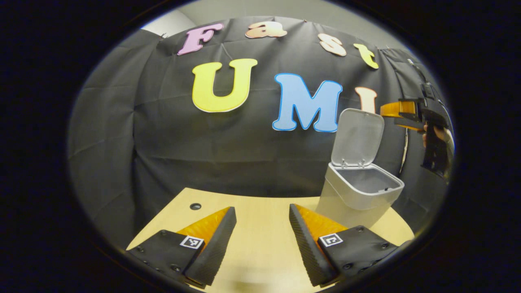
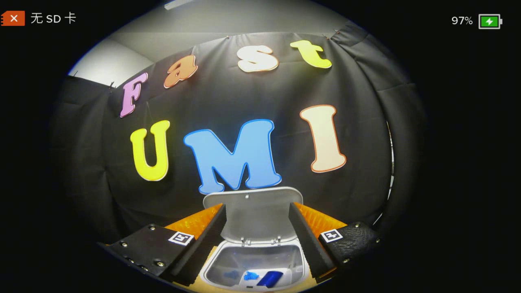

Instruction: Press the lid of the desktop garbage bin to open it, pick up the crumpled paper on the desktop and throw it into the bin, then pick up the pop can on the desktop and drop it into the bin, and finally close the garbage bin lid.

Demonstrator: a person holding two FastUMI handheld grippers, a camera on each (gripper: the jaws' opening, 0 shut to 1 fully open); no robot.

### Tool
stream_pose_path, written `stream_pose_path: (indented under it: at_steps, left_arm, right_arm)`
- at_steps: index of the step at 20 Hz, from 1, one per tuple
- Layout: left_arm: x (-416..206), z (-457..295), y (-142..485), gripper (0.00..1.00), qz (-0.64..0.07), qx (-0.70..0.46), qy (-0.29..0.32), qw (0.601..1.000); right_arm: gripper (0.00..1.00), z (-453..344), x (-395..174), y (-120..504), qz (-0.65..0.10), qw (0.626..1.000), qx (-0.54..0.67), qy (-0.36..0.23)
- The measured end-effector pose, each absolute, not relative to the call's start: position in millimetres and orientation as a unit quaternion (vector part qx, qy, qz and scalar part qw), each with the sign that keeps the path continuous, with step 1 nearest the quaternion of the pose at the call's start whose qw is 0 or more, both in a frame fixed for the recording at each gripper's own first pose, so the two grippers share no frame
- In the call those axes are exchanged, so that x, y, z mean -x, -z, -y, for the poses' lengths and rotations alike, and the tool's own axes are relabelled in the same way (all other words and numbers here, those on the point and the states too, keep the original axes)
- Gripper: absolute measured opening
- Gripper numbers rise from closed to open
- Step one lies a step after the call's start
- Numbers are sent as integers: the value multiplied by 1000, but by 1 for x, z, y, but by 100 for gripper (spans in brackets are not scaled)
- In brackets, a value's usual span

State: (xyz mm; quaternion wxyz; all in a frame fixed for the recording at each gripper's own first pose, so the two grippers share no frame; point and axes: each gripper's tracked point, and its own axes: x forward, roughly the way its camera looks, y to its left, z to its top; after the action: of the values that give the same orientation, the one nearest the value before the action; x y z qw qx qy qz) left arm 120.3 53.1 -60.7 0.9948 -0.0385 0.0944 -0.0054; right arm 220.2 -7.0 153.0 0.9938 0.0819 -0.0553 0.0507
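From my left tongs (image 1: 262, 232) I look across the pale wooden surface (image 1: 260, 252), and the two fingers stand well apart with nothing between them, only bare wood under the gap. The bin (image 1: 358, 195) stands on the surface ahead and to the right of these tongs, close to the right finger but not touching it as far as I can tell. Its lid (image 1: 357, 136) is swung up and stands nearly upright on the hinge at the back rim, so the mouth is open. Up beside the lid, near its top right corner, I see my right tongs (image 1: 401, 112) held in a hand (image 1: 437, 134), above the level of the bin's mouth; from here I cannot judge their gap. In the right gripper view those tongs (image 2: 257, 232) are spread wide and grip nothing; they hover over the bin (image 2: 254, 264), with the raised lid (image 2: 253, 215) showing between the fingers. Down inside the bin I can make out a blue can (image 2: 269, 279) lying at the bottom, with a whitish lump with blue marks just beside it, which may be the paper (image 2: 250, 277), though it is too small to be sure. A small dark hole (image 1: 195, 206) sits in the surface far left.
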Motion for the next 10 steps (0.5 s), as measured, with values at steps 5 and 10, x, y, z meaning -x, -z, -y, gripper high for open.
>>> stream_pose_path:
  at_steps: [5, 10]
  left_arm:
    - [-117, -72, 61, 89, -98, 49, -9, 994]
    - [-115, -83, 57, 89, -96, 48, -16, 994]
  right_arm:
    - [97, 14, -243, -171, 70, 993, -95, -32]
    - [97, 19, -266, -184, 87, 991, -98, -17]
